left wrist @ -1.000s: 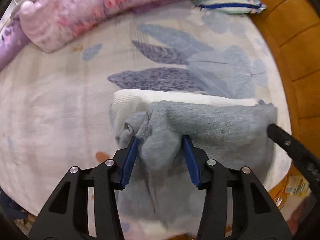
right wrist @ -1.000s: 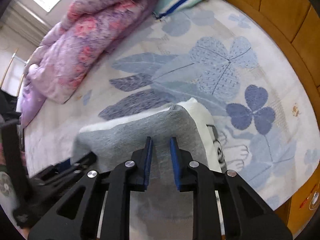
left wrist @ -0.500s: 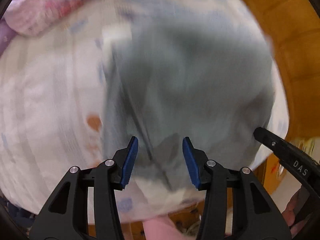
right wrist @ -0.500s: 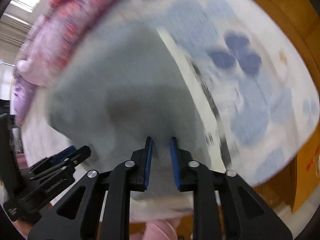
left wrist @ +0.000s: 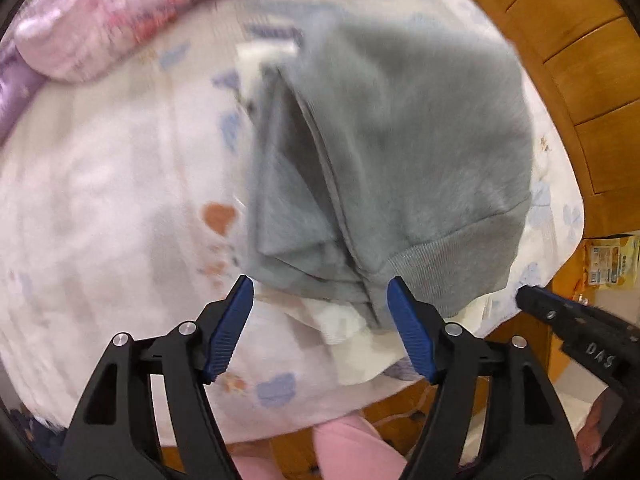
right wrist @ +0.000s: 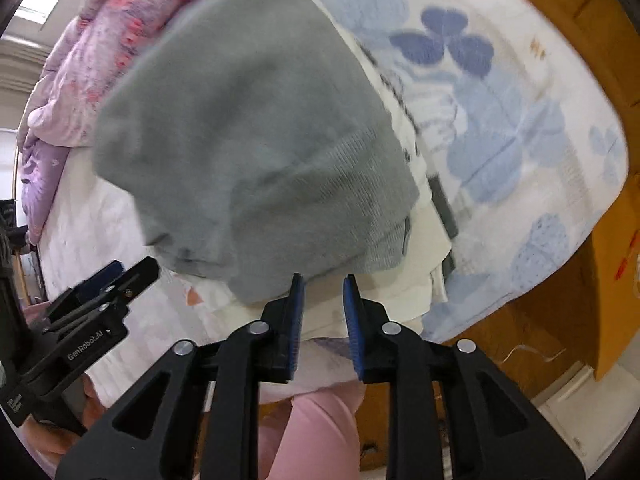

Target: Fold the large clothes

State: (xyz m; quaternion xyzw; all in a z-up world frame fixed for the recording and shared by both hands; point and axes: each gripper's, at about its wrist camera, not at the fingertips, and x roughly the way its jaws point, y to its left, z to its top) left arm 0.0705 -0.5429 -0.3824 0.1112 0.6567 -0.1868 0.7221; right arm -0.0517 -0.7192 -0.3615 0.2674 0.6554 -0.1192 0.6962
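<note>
Floral bedsheet (left wrist: 100, 208), white with blue leaf and clover prints, covers a bed whose wooden frame (left wrist: 580, 60) curves along the right side in both wrist views. At the far edge of the bed lies a bunched pink and purple quilt (left wrist: 100, 20), and the same quilt shows at the upper left in the right wrist view. Near the front edge of the bed sits the grey sweatshirt (left wrist: 400, 140), folded over into a thick bundle, its ribbed hem facing the front edge and a folded layer showing along its left side. Under it lies a white garment (right wrist: 400, 288), sticking out past the grey fabric toward the front edge and along the right side, where a dark printed pattern can be seen, though blur hides what it depicts. The left gripper (left wrist: 320, 320) hovers just short of the sweatshirt's near edge with its blue-padded jaws spread wide, nothing between them. The right gripper (right wrist: 322, 320) is poised over the white garment at the front edge, jaws parted with a narrow gap and holding no cloth. Each gripper appears at the side of the other's view, close to the bundle's near corners. Pink trouser legs (right wrist: 320, 440) of the person show below the bed's front edge.
</note>
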